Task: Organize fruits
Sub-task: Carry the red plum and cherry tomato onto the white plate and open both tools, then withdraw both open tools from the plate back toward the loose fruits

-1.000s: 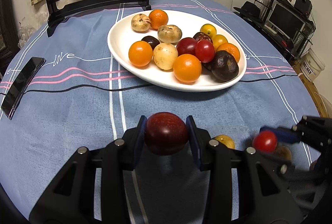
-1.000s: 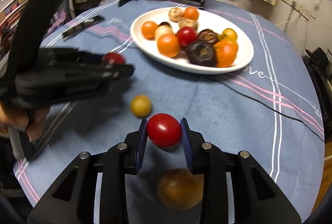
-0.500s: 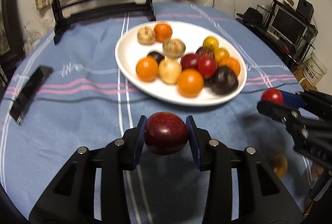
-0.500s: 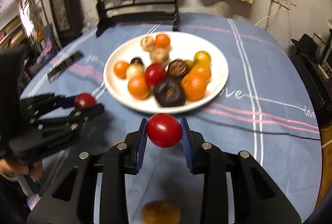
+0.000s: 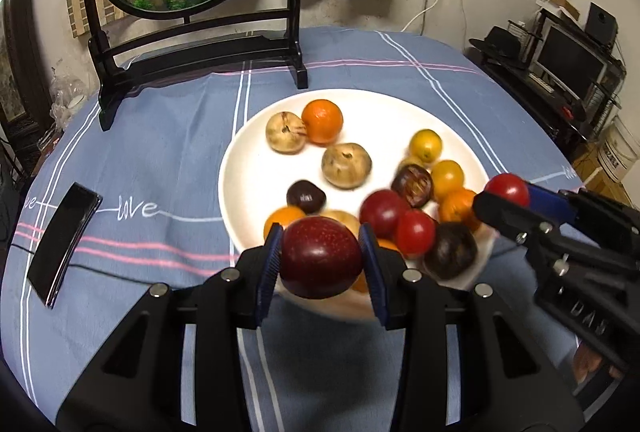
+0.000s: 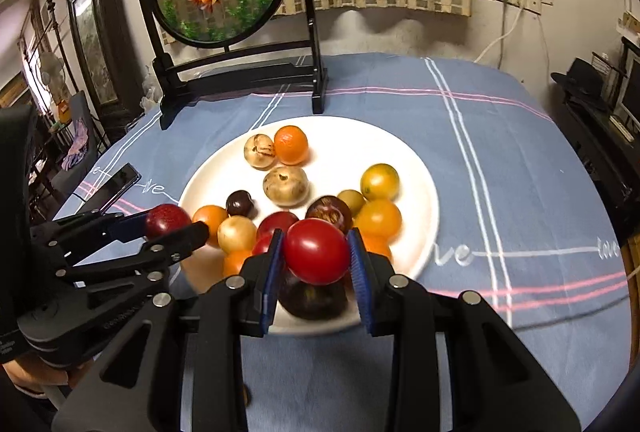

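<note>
Blue tablecloth, left tongs (image 5: 320, 258) clamping plum (image 5: 320, 258), right tongs (image 6: 317, 251) clamping tomato (image 6: 317, 251)

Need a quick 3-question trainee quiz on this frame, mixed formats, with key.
1. True or false: the left tongs are empty.
2. What do the right tongs grip? A) an orange B) a red tomato C) the phone
3. Fill in: the black phone lies on the blue ____, off the white plate.

Key:
1. False; they grip a dark red plum.
2. B
3. tablecloth
</note>
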The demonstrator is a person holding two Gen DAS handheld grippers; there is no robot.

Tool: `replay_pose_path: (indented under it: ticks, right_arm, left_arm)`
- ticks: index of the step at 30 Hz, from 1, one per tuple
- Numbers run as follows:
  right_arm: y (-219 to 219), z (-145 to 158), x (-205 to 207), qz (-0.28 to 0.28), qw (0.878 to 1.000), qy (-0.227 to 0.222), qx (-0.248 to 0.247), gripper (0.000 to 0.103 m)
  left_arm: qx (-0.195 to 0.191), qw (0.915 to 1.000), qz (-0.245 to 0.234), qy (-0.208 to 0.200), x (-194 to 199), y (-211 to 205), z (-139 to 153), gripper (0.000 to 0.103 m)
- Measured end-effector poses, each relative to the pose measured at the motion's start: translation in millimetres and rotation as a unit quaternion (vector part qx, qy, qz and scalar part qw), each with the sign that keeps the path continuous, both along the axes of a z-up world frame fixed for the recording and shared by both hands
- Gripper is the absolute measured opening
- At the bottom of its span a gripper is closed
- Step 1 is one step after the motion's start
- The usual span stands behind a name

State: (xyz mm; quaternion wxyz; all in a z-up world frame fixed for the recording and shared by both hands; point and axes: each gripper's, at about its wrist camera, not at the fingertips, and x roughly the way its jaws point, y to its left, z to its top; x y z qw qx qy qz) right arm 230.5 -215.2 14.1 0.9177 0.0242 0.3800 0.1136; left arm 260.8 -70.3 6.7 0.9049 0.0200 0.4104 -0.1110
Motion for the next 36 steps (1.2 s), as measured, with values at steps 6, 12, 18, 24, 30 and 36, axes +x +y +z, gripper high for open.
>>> replay_pose_path:
  ticks: [6, 12, 18, 24, 30, 36]
  right_arm:
    - [10, -10, 24, 0.002, 1.000, 0.013, -0.003, 0.033]
    - [7, -18, 36, -0.023, 1.000, 0.018, 0.004, 0.035]
    - [-5, -14, 31, -0.035, 0.999, 0.010, 0.012, 0.050]
    - [-16, -12, 14, -0.044, 0.998, 0.009, 0.035, 0.060]
    - [-31, -11, -6, -0.056, 0.997, 0.017, 0.051, 0.061]
    - [-44, -11, -37, -0.067, 0.996, 0.016, 0.062, 0.061]
  left_arm:
    - [-0.003, 1.0000, 0.006, 0.007, 22, -3, -9, 0.039]
    - [0.002, 0.9998, 0.021, -0.004, 32, -5, -11, 0.049]
    - [-0.004, 0.9989, 0.044, -0.014, 30, 2, -8, 0.072]
    - [-0.002, 0.9987, 0.046, -0.020, 19, 3, -4, 0.087]
    - [0.017, 0.9990, 0.032, -0.025, -5, 1, -1, 0.092]
    - [0.009, 0.9994, 0.029, -0.017, -32, 7, -3, 0.093]
